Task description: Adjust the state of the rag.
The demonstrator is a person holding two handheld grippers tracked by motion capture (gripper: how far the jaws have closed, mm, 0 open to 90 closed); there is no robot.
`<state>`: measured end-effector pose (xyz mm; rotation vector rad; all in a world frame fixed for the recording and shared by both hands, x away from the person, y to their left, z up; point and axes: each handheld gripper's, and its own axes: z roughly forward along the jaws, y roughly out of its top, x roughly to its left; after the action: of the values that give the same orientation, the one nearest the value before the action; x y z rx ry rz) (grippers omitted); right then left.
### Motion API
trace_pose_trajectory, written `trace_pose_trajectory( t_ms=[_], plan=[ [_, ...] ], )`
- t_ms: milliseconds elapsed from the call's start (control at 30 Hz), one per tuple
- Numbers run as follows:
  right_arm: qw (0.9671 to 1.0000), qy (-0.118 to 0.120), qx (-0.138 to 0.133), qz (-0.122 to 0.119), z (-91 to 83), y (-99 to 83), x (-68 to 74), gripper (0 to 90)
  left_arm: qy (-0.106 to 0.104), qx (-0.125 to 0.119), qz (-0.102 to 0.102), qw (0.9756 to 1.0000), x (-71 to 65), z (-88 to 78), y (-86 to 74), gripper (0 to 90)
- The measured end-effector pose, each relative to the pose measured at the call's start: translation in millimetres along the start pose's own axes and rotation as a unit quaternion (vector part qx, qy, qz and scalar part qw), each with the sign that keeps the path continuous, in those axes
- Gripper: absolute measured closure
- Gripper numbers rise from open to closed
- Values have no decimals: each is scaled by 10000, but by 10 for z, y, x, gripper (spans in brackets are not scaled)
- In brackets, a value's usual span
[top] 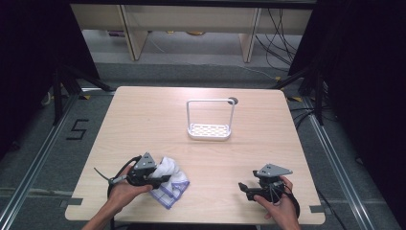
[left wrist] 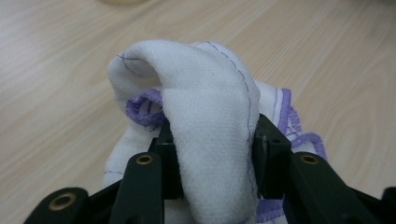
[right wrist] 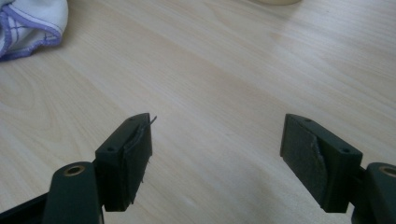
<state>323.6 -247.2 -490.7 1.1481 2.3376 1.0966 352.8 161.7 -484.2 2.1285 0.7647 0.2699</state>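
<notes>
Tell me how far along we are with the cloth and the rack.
Done: the left gripper has closed on a raised fold of the white cloth near the table's front edge. In hand: that pinch; most of the cloth seems to lie on the wood. Left: probably carrying it to the white rack, which stands empty. The right gripper rests open, holding nothing.

Soft white woven cloth with purple stitched edging and thin purple check lines [top: 168,182], crumpled into a loose heap on the pale wooden table, near the front edge and left of centre. Upper part bunched into a rounded white hump, a thick fold [left wrist: 212,140] rising and arching over. Lower corner spread flat toward the front edge, purple hem curling at the side [right wrist: 28,28].
</notes>
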Motion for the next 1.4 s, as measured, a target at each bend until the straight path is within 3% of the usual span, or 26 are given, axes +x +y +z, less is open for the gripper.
trace_pose_trajectory(
  t_ms=[133, 167, 233, 300, 333, 367, 500, 533, 567, 600, 633, 733, 767, 800, 867, 933, 1000, 1067, 1233, 1267, 1333, 1367, 1400],
  plan=[
    [9993, -96, -134, 348, -87, 8, -48, 258, -229, -336, 59, 9992, -137, 11, 267, 611],
    [9994, -94, -219, 249, -97, 11, -89, 258, -315, -363, 74, 9988, -152, 17, 321, 611],
    [9991, -109, -309, 271, -106, 11, -109, 258, -377, -408, 73, 9984, -173, 34, 369, 611],
    [9979, -252, -440, 398, -156, 6, -173, 258, -575, -442, 60, 9974, -249, 117, 502, 611],
    [9969, -266, -475, 576, -168, 2, -172, 258, -637, -471, 20, 9969, -288, 158, 541, 611],
    [9967, -301, -576, 495, -174, -4, -221, 258, -734, -452, 32, 9963, -316, 200, 578, 611],
    [9948, -452, -636, 651, -209, -29, -302, 258, -1001, -426, -80, 9940, -428, 427, 708, 610],
    [9937, -435, -568, 859, -220, -31, -288, 258, -1094, -422, -148, 9930, -449, 491, 730, 610],
    [9937, -435, -568, 859, -220, -31, -288, 258, -1094, -422, -148, 9930, -449, 491, 730, 610],
    [9940, -373, -667, 779, -205, -37, -316, 258, -1176, -391, -226, 9920, -480, 570, 752, 610],
    [9946, -448, -597, 724, -210, -39, -323, 258, -1287, -354, -308, 9906, -528, 685, 773, 609],
    [9940, -431, -553, 839, -215, -34, -292, 258, -1380, -257, -330, 9896, -577, 802, 784, 608],
    [9949, -400, -610, 700, -194, -34, -307, 258, -1491, -202, -434, 9877, -617, 908, 780, 608],
    [9935, -367, -550, 922, -198, -33, -266, 258, -1525, -151, -439, 9872, -627, 956, 775, 606],
    [9944, -409, -555, 802, -188, -38, -275, 258, -1454, -35, -422, 9885, -633, 1043, 751, 601],
    [9946, -327, -459, 868, -188, -35, -257, 258, -1422, 103, -402, 9890, -597, 1121, 711, 589],
    [9947, -356, -599, 758, -166, -39, -254, 258, -1349, 199, -349, 9900, -581, 1143, 693, 561],
    [9962, -290, -483, 666, -170, -33, -250, 258, -1165, 307, -362, 9921, -528, 1137, 664, 502],
    [9975, -221, -474, 474, -148, -17, -199, 258, -986, 2, -759, 9922, -367, 892, 692, 353],
    [9976, -234, -479, 431, -145, -13, -189, 258, -986, 2, -759, 9922, -367, 892, 692, 331],
    [9977, -234, -427, 471, -146, -8, -157, 258, -637, -171, -625, 9959, -342, 671, 705, 319],
    [9981, -192, -439, 377, -137, -7, -166, 258, -603, -218, -495, 9967, -366, 607, 695, 319],
    [9981, -192, -439, 377, -137, -7, -166, 258, -603, -218, -495, 9967, -366, 607, 695, 322]
  ],
)
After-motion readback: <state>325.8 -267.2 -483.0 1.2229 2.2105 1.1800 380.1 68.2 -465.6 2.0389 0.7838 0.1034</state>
